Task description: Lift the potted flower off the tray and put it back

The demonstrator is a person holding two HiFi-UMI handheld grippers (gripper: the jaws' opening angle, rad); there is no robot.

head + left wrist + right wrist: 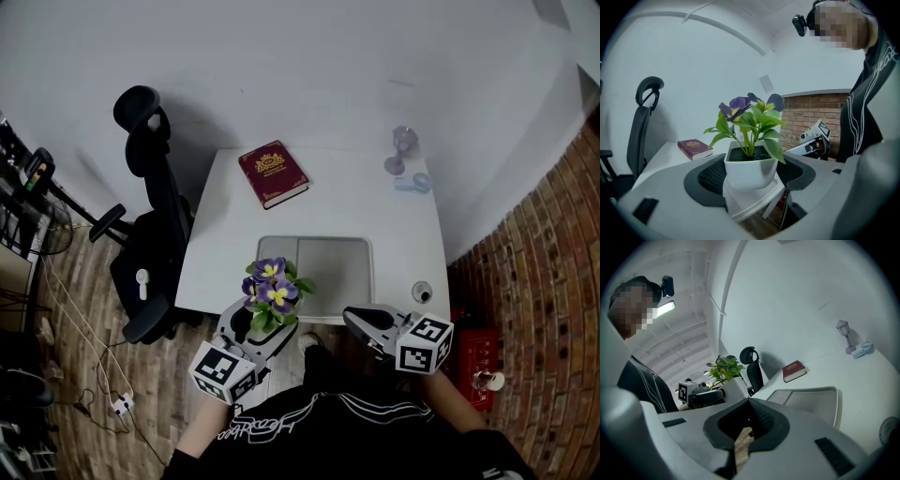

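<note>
The left gripper (259, 330) is clenching the pot (750, 171) in its fingers, clear of the tray (330, 268); the right gripper (359, 319) is idling, fingers closed.

Both claws are built alike. The left claw (261, 326) and the right claw (361, 322) have broad, rounded shells of pale grey plastic. Black ribbed pads (711, 177) line the inner faces of the jaws. Small dark rectangular insets (828, 453) sit in the shell's upper surface. Each claw carries a white cube printed with black square markers: the left cube (223, 371) and the right cube (427, 343). The person wears a black top (356, 436) with thin white stripes and white lettering. Its sleeve (865, 108) shows curved white lines. A small black camera (800, 24) sits on the head.
</note>
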